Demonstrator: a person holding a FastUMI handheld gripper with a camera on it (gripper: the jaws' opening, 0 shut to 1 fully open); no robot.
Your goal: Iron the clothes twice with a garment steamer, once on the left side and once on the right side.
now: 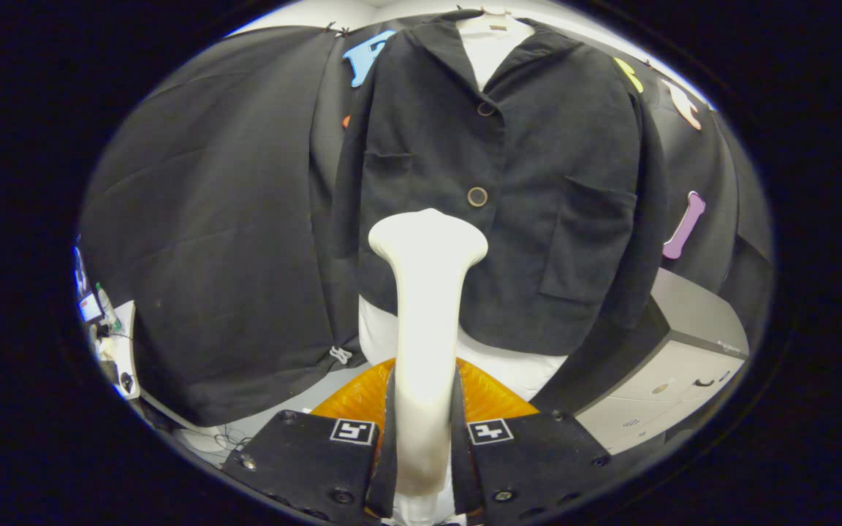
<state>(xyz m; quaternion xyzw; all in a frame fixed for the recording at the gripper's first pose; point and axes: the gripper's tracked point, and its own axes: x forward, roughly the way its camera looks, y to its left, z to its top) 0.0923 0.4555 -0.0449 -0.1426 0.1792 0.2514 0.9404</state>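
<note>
Beyond the fingers hangs a dark, matte jacket (509, 197) on a white form, against creased black cloth; a pale cabinet (677, 372) stands beside it. The gripper (425, 438) pinches the smooth, cream garment steamer (427, 307) by its neck, its flared head just ahead.

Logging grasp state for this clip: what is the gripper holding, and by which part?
The gripper holds the white garment steamer by its handle, both fingers pressing its sides.

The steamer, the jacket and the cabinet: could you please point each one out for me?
steamer (427, 307), gripper view, on its white neck, clamped between the gripper (425, 431) fingers.
jacket (538, 183), gripper view, on its front panel beside the buttons.
cabinet (677, 380), gripper view, on its pale drawer front.
</note>
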